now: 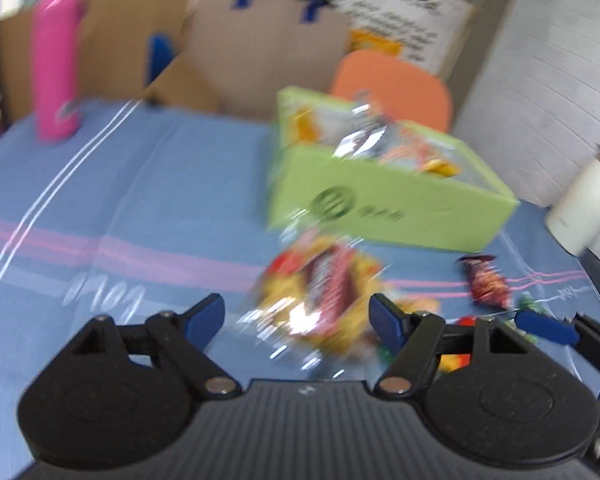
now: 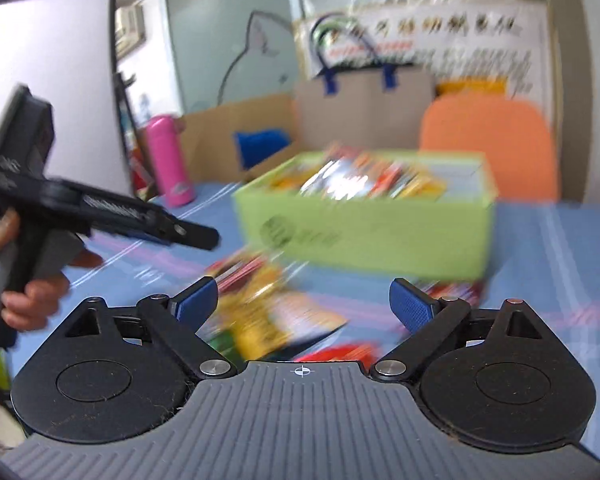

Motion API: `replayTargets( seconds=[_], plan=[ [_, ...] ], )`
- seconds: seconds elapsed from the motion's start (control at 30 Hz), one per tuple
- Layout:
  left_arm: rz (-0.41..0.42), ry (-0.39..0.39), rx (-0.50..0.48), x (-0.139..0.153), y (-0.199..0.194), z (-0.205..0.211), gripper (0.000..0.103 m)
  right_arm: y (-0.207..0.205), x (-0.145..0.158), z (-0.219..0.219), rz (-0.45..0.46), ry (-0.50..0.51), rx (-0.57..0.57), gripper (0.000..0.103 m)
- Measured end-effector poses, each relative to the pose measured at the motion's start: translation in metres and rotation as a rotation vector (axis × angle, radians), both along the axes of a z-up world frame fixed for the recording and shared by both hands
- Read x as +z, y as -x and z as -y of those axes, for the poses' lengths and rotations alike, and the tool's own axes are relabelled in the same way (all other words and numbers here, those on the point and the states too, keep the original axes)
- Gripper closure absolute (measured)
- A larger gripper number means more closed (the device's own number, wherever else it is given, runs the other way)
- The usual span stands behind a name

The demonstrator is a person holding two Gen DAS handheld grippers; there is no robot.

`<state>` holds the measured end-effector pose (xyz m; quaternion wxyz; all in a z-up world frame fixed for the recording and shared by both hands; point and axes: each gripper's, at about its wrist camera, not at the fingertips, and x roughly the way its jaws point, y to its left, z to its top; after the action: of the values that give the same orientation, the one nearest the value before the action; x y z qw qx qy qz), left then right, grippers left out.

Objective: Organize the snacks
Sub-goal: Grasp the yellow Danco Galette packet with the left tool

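A green box (image 1: pixel 384 204) holding several snack packets stands on the blue tablecloth; it also shows in the right wrist view (image 2: pixel 364 236). A yellow-and-red snack bag (image 1: pixel 320 296) lies in front of it, between and beyond the fingers of my open left gripper (image 1: pixel 296 314). A small dark red packet (image 1: pixel 486 280) lies to its right. My right gripper (image 2: pixel 304 300) is open and empty above the blurred loose snacks (image 2: pixel 260 300). The left gripper body (image 2: pixel 112 216) shows at the left of the right wrist view.
A pink bottle (image 1: pixel 56 60) stands at the far left of the table. Cardboard boxes (image 1: pixel 260 52) and an orange chair back (image 1: pixel 396 84) are behind the table. A white cup (image 1: pixel 584 208) is at the right edge. Both views are motion-blurred.
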<state>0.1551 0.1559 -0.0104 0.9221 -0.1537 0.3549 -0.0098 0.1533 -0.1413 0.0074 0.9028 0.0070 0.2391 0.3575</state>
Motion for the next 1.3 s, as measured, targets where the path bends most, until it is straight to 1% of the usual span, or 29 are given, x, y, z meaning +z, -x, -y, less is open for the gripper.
replayTargets(
  seconds=[0.07, 0.13, 0.17, 0.23, 0.27, 0.3, 0.37, 0.4, 0.5, 0.57, 0.6, 0.67, 0.77, 0.87, 0.93, 1.0, 1.03, 1.1, 1.13, 1.2, 1.23, 1.27, 1.3],
  plan=[
    [-0.006, 0.052, 0.032, -0.004, 0.006, -0.016, 0.031, 0.006, -0.006, -0.025, -0.015, 0.021, 0.059, 0.022],
    [0.014, 0.091, 0.051, 0.000, 0.010, -0.030, 0.031, 0.004, -0.007, -0.053, -0.016, 0.042, 0.127, 0.023],
    [0.024, 0.097, 0.058, 0.004, 0.009, -0.035, 0.031, 0.002, -0.007, -0.067, -0.028, 0.045, 0.179, 0.023],
    [0.045, 0.095, 0.069, 0.012, 0.006, -0.043, 0.031, -0.008, -0.009, -0.094, -0.086, 0.039, 0.268, 0.025],
    [0.054, 0.093, 0.065, 0.016, 0.005, -0.045, 0.031, -0.013, -0.012, -0.104, -0.114, 0.030, 0.294, 0.025],
    [0.059, 0.094, 0.055, 0.018, 0.002, -0.048, 0.031, -0.018, -0.016, -0.110, -0.144, 0.024, 0.296, 0.025],
    [0.064, 0.092, 0.019, 0.022, -0.006, -0.048, 0.031, -0.029, -0.027, -0.115, -0.211, 0.044, 0.263, 0.026],
    [0.063, 0.091, -0.004, 0.022, -0.012, -0.046, 0.031, -0.031, -0.031, -0.113, -0.224, 0.060, 0.240, 0.028],
    [0.050, 0.102, -0.073, 0.019, -0.031, -0.040, 0.031, -0.029, -0.028, -0.094, -0.198, 0.099, 0.135, 0.029],
    [0.024, 0.121, -0.114, 0.013, -0.046, -0.033, 0.031, -0.029, -0.022, -0.085, -0.180, 0.109, 0.074, 0.023],
    [0.005, 0.128, -0.128, 0.010, -0.053, -0.030, 0.031, -0.031, -0.020, -0.084, -0.175, 0.111, 0.074, 0.023],
    [-0.048, 0.131, -0.121, 0.002, -0.064, -0.026, 0.031, -0.036, -0.015, -0.093, -0.161, 0.125, 0.089, 0.023],
    [-0.076, 0.153, -0.133, -0.004, -0.072, -0.028, 0.031, -0.049, -0.014, -0.112, -0.127, 0.172, 0.089, 0.023],
    [-0.095, 0.196, -0.188, -0.008, -0.082, -0.026, 0.031, -0.070, -0.019, -0.123, -0.163, 0.198, 0.072, 0.021],
    [-0.118, 0.190, -0.219, -0.012, -0.089, -0.021, 0.031, -0.075, -0.024, -0.123, -0.190, 0.196, 0.059, 0.021],
    [-0.138, 0.163, -0.233, -0.016, -0.091, -0.016, 0.031, -0.079, -0.028, -0.123, -0.213, 0.178, 0.062, 0.021],
    [-0.136, 0.147, -0.234, -0.017, -0.089, -0.014, 0.031, -0.079, -0.030, -0.123, -0.220, 0.173, 0.065, 0.020],
    [-0.134, 0.145, -0.238, -0.020, -0.085, -0.014, 0.031, -0.079, -0.032, -0.124, -0.214, 0.176, 0.070, 0.019],
    [-0.134, 0.147, -0.238, -0.021, -0.084, -0.014, 0.032, -0.079, -0.033, -0.126, -0.214, 0.174, 0.077, 0.016],
    [-0.126, 0.141, -0.230, -0.024, -0.082, -0.015, 0.039, -0.079, -0.035, -0.130, -0.208, 0.176, 0.080, 0.013],
    [-0.121, 0.132, -0.223, -0.025, -0.081, -0.015, 0.049, -0.078, -0.035, -0.132, -0.199, 0.179, 0.082, 0.013],
    [-0.115, 0.131, -0.207, -0.025, -0.078, -0.016, 0.050, -0.076, -0.036, -0.134, -0.185, 0.176, 0.088, 0.017],
    [-0.115, 0.150, -0.185, -0.025, -0.073, -0.018, 0.051, -0.073, -0.037, -0.137, -0.161, 0.187, 0.087, 0.027]
  ],
)
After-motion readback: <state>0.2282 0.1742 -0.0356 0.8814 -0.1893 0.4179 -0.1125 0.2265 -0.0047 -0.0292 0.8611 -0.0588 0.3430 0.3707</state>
